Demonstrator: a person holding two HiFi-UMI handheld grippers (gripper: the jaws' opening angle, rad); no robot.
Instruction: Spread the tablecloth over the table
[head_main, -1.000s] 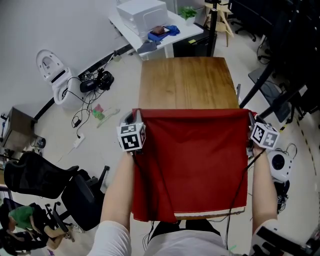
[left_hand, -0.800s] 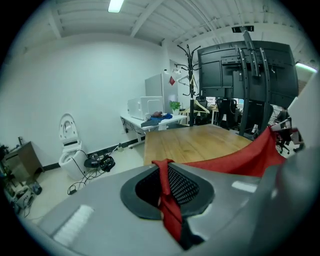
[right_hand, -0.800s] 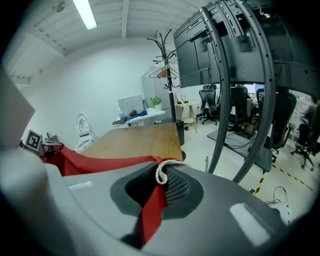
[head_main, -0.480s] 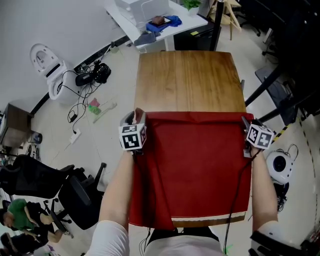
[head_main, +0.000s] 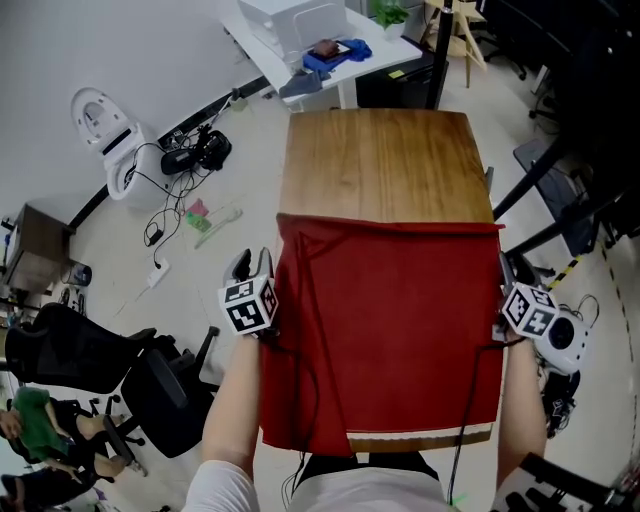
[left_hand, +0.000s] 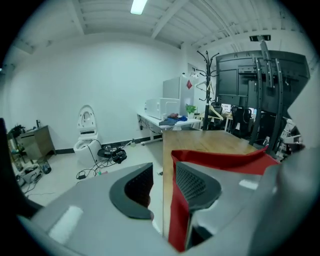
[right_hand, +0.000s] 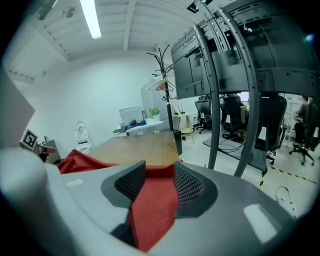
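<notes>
Rectangular wooden table (head_main: 385, 160) half covered, both jaws apart

We see the red fabric tablecloth (head_main: 400, 330) over our near half, hem overhanging, floor open either side. On straight forearms, left gripper (left_hand: 162, 172) and right gripper (right_hand: 159, 170) flank it, jaws apart, left's just narrowing, right's just widening, cloth slack between each pair.

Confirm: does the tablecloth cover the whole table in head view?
No, the tablecloth covers only the near part; the far half of the wooden table is bare.
</notes>
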